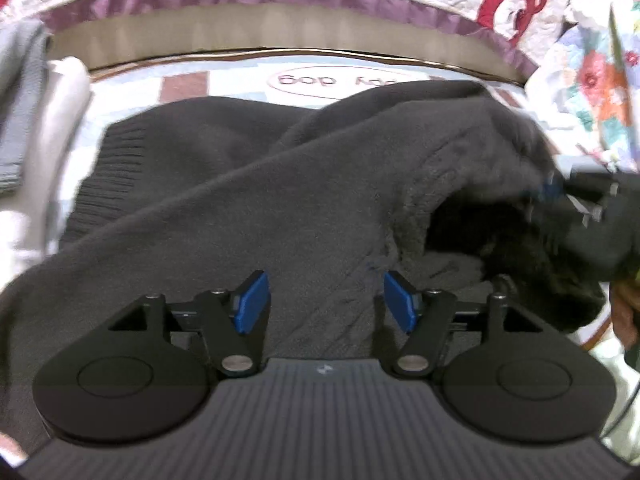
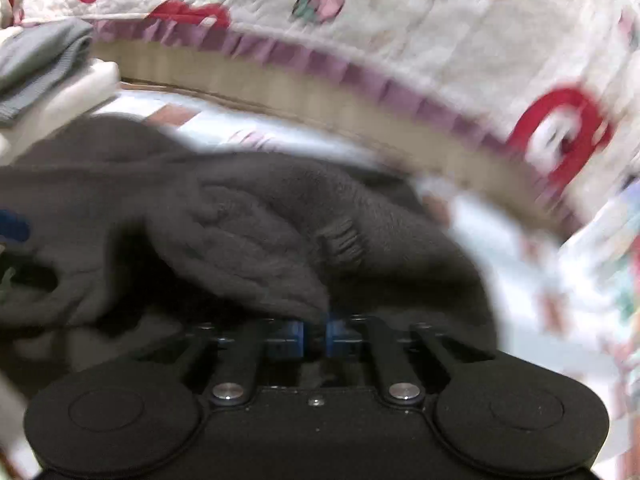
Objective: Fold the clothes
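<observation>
From my left camera I see the dark grey sweater [image 1: 240, 200] spread over a light patterned sheet [image 1: 224, 80], with its ribbed hem at the far left side. My left gripper [image 1: 326, 304] hangs just above the sweater with its blue pads [image 1: 250, 302] well apart, and nothing is between them. On the right, a part of the sweater is lifted into a fold, and my right gripper [image 2: 314, 336] is almost fully closed, its blue pads pinching an edge of this dark knit fabric. The right view is blurred. Behind the sweater is a white quilt [image 2: 400, 48] with red shapes and a purple border. At the far left lies a stack of folded clothes [image 1: 24, 100], grey on white.
</observation>
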`<state>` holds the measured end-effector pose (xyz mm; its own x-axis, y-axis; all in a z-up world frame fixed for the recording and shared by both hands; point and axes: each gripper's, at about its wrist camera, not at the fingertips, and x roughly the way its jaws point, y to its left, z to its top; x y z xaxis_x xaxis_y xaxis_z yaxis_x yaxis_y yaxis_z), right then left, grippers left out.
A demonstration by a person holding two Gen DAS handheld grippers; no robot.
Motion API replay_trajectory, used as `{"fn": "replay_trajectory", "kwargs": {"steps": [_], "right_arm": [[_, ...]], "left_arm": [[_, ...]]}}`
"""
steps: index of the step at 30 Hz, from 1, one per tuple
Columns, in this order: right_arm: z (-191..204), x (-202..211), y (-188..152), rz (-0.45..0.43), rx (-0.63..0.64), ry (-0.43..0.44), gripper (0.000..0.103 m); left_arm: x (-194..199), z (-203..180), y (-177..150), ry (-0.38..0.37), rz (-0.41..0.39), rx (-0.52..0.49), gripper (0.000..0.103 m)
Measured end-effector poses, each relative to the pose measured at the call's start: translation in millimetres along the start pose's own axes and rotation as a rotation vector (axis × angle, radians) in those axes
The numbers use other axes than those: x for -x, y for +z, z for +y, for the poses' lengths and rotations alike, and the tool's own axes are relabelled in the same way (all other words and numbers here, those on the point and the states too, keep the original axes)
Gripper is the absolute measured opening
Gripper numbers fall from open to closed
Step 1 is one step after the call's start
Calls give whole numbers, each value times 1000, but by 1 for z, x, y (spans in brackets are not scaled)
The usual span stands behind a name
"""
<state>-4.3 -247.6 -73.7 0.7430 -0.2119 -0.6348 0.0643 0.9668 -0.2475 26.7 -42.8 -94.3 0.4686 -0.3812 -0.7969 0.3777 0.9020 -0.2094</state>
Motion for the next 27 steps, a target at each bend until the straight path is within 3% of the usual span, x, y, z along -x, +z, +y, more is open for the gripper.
{"fn": "replay_trajectory", "kwargs": {"steps": [2,5,6,8,11,14,15,16,17,19,20,23,27], "right_arm": [[-21,10,18,-71,-74,-22,10],[-41,7,37,-99,-79,-47,9],[-47,6,44,-107,-97,-38,9],[-54,13,52,-134,-124,-23,9],[-63,20,62,-186,-131,-32,9],[-74,22,69,-215,-158,-18,9],[-78,21,70,-220,-166,-16,9],[-81,22,71,-226,-167,-21,9],[-86,23,72,-234,-169,-33,9],[-97,21,74,-239,-175,-46,9],[-102,19,75,-240,-183,-50,9],[-118,6,85,-232,-176,-59,9],[-130,-40,108,-146,-156,-41,10]], "left_arm": [[1,2,1,41,-17,3,63],[11,-1,3,47,-68,-37,65],[14,-2,3,20,-86,-35,69],[13,-3,1,-32,-91,-17,93],[2,-15,-2,-53,-43,-62,94],[-14,-32,0,78,-28,-146,94],[-19,-37,1,128,-30,-173,91],[-22,-39,4,162,-34,-190,83],[-24,-41,9,191,-38,-202,60],[-28,-42,22,229,-44,-219,30],[-29,-39,34,214,-45,-217,14],[-27,-29,77,190,-89,-191,10],[-33,-13,149,256,-195,-127,10]]}}
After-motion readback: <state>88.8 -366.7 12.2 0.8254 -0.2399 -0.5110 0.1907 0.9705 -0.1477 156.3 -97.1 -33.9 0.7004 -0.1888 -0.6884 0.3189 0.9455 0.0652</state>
